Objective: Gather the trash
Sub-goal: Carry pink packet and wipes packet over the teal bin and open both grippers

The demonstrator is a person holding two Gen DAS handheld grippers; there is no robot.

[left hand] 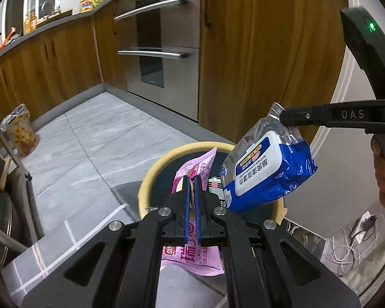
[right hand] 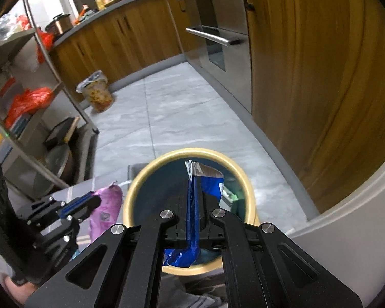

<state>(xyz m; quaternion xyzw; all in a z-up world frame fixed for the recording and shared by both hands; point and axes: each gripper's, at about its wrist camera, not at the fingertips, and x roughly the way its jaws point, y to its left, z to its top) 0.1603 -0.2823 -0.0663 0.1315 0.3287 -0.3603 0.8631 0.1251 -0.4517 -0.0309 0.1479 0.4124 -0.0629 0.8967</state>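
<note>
Grippers (left hand: 192, 179) (right hand: 192, 179) (both clamped) hold wrappers (left hand: 190, 259) (right hand: 208, 177) above bin (right hand: 151, 164).

"DAS" on right gripper (left hand: 282, 118) arm, "SWIS" (cut off) on pink packet (left hand: 192, 259)

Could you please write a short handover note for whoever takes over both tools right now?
Left tool: shut on the pink snack bag, at the bin's near rim.
Right tool: shut on the blue wipes pack, above the opening.
The yellow-rimmed bin already holds a small carton.
Done: both pieces picked up and brought to the bin.
Left: release both, probably the wipes pack first.
</note>
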